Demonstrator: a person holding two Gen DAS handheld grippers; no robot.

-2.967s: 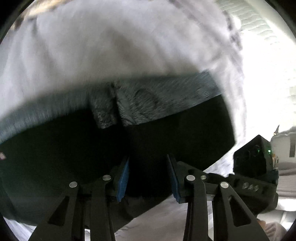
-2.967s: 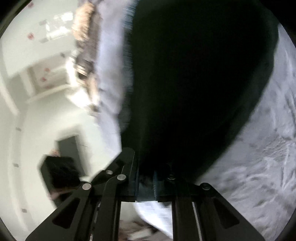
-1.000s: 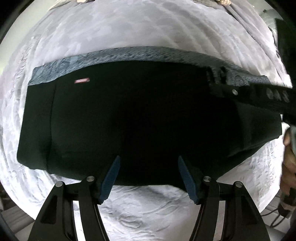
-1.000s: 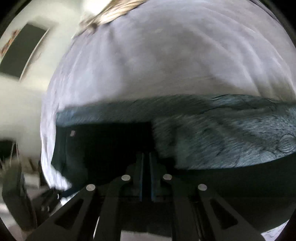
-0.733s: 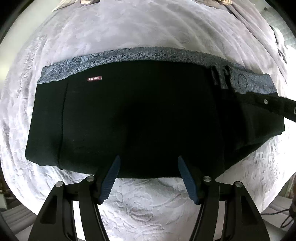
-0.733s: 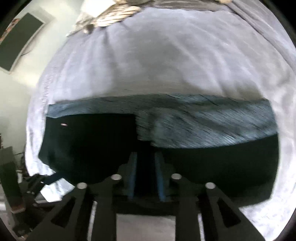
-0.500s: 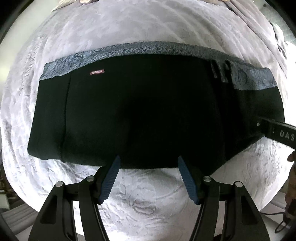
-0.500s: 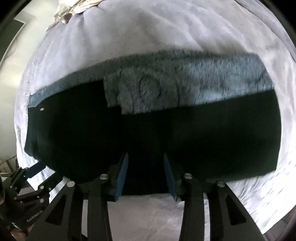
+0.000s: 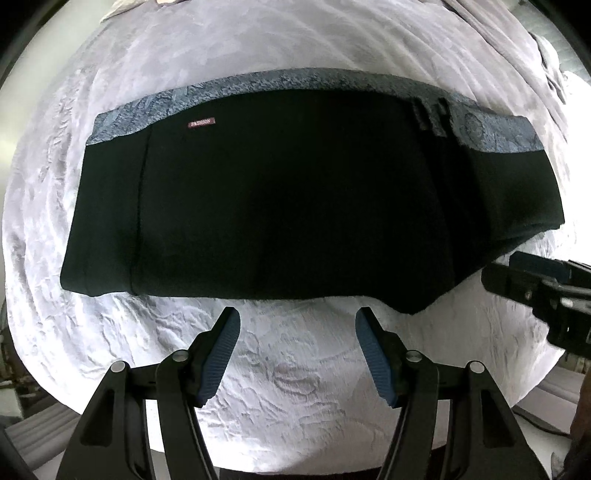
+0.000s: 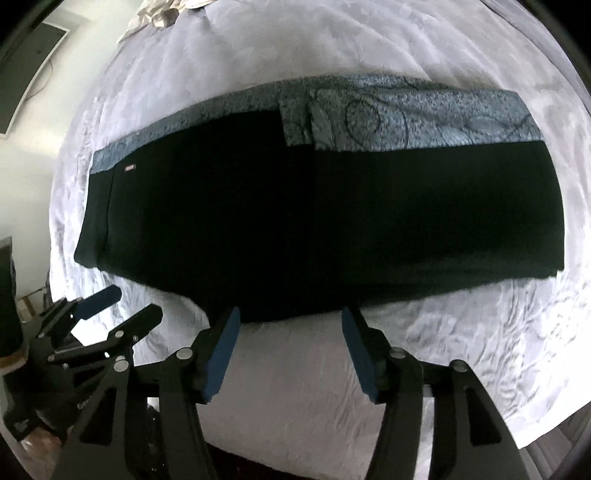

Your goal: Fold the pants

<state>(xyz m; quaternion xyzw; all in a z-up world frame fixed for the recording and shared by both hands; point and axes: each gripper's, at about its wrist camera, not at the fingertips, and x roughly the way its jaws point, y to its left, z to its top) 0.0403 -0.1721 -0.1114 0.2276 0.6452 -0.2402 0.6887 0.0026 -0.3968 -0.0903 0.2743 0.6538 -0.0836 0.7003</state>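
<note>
The black pants (image 9: 295, 199) lie folded flat across the white bedspread (image 9: 295, 369), with a grey-blue patterned band (image 9: 295, 83) along the far edge and a small red label (image 9: 201, 123). In the right wrist view the pants (image 10: 332, 221) span the frame, the patterned band (image 10: 424, 118) at the upper right. My left gripper (image 9: 297, 332) is open and empty, just short of the pants' near edge. My right gripper (image 10: 290, 332) is open and empty at the near edge. Each gripper shows in the other's view: the right one (image 9: 532, 273), the left one (image 10: 99, 299).
The bedspread (image 10: 480, 332) is textured and wrinkled, with its near edge below the grippers. Crumpled light bedding (image 10: 162, 11) lies at the bed's far end. A white wall and a dark panel (image 10: 33, 66) stand to the left.
My right gripper has opened and let go of the pants, then drawn back. My left gripper has also backed off. The pants now lie flat and still.
</note>
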